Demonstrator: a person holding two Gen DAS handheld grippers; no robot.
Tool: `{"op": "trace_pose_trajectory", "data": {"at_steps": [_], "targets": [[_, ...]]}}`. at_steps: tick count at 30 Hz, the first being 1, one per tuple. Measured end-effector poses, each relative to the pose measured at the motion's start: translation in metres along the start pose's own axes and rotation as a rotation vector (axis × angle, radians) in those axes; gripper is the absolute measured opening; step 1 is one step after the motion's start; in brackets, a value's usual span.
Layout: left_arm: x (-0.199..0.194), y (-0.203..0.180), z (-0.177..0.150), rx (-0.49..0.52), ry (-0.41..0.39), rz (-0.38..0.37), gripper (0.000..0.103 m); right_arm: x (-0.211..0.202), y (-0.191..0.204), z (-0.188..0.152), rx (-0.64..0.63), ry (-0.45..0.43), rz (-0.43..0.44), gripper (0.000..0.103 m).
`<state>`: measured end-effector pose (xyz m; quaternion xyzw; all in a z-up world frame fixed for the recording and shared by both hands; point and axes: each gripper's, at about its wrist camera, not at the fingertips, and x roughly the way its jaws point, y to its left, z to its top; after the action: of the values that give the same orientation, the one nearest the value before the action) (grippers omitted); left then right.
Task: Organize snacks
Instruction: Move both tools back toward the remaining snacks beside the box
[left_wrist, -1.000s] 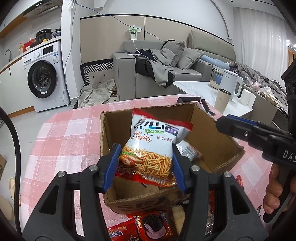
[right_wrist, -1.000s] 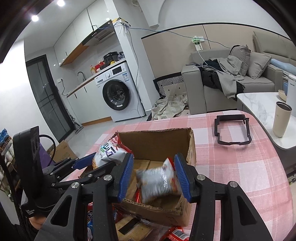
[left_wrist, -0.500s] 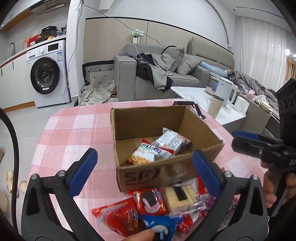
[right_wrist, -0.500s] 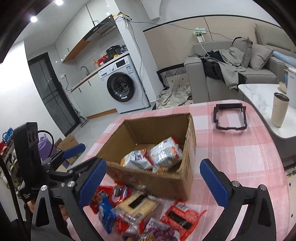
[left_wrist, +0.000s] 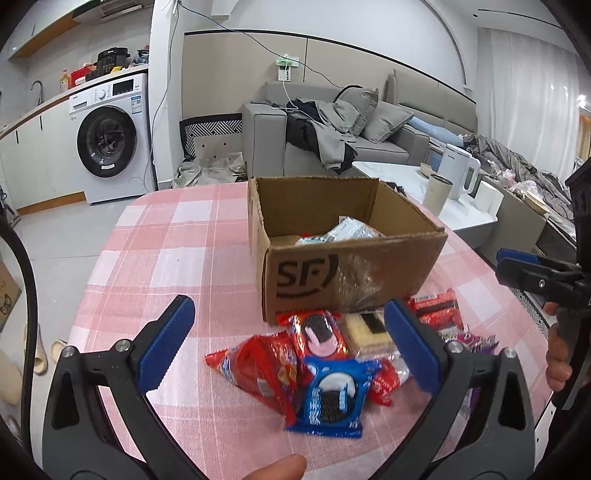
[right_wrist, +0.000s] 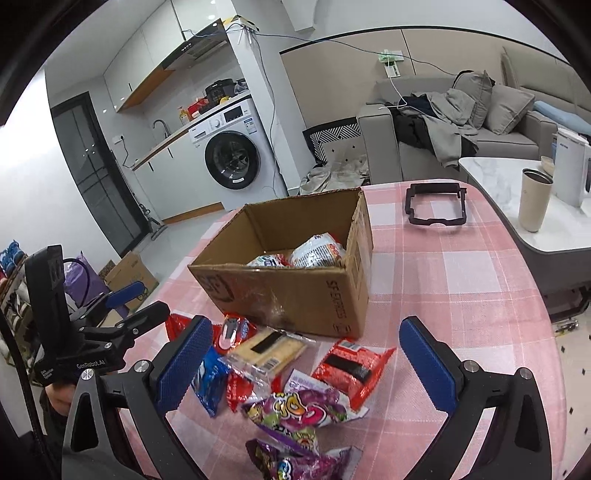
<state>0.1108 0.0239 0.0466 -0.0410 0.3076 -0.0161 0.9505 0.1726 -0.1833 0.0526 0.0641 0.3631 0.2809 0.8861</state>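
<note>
Lying below wide-open left tongs (left_wrist: 295, 347), snack packets (left_wrist: 325, 373), box (left_wrist: 351, 273) beyond

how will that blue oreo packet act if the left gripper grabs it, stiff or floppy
The blue Oreo packet is probably light and fairly crinkly: its film edges look loose. Its glossy wrapper may slip between the pads. It lies partly over a red packet, so lifting it will likely nudge that one.

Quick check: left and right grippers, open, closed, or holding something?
Left gripper: open, holding nothing, jaws just opened.
Right gripper: open, holding nothing, jaws just opened.
</note>
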Motion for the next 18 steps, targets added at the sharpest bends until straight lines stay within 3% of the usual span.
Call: {"op": "trace_pose_trajectory", "data": {"at_steps": [18], "targets": [[-0.004,-0.031,-0.045,0.046,0.044,-0.035,0.102,-0.009,0.022,-0.036,-0.137,0.037,-0.019,0.103]]}}
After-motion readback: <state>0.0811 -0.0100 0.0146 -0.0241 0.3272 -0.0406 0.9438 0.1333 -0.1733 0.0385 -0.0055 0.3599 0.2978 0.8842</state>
